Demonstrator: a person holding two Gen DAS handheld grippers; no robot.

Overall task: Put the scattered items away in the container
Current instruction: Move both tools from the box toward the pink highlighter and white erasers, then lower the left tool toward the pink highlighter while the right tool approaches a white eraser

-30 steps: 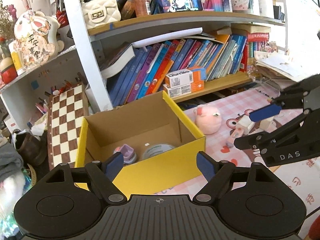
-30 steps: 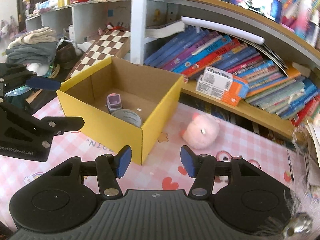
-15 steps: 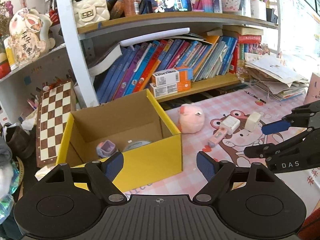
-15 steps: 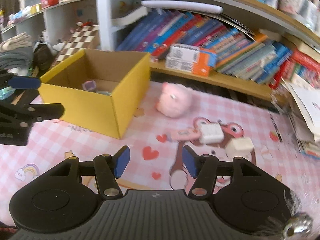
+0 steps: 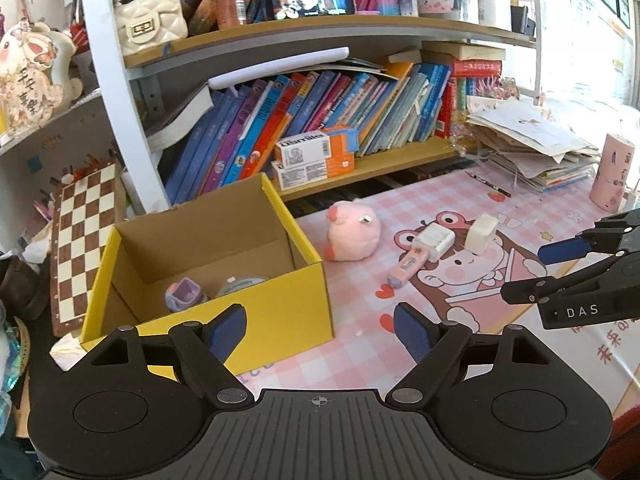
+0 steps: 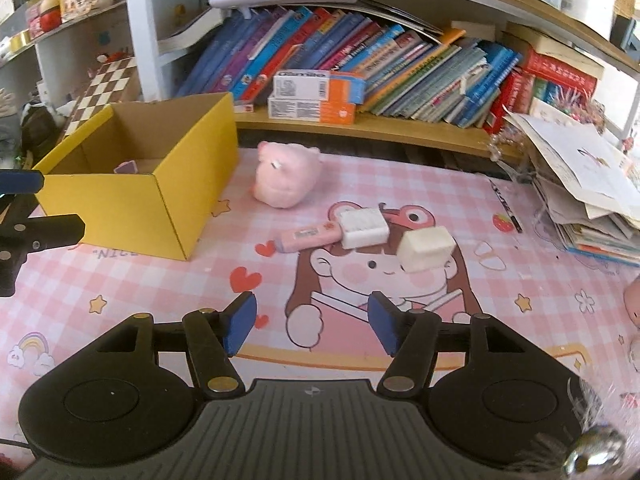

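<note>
A yellow cardboard box [image 5: 280,300] [image 6: 132,204] stands open on the pink mat and holds a small purple item [image 5: 183,294] and a round tape roll [image 5: 236,285]. A pink plush pig [image 5: 352,234] [image 6: 288,180], a pink-handled white brush [image 5: 424,248] [image 6: 340,230] and a white block [image 5: 482,230] [image 6: 426,246] lie on the mat right of the box. My left gripper [image 5: 320,330] is open and empty in front of the box. My right gripper [image 6: 312,322] is open and empty, a short way in front of the brush and block; it also shows in the left wrist view [image 5: 560,272].
A bookshelf [image 6: 400,64] full of books runs along the back. A chessboard [image 5: 86,236] leans left of the box. A stack of papers [image 6: 580,184] sits at the right. A pen [image 6: 506,208] lies on the mat, and a pink cup [image 5: 612,176] stands at far right.
Both grippers have pulled back and swung right, away from the box. The brush, the block and the papers have come into view. Both jaws stay open.
</note>
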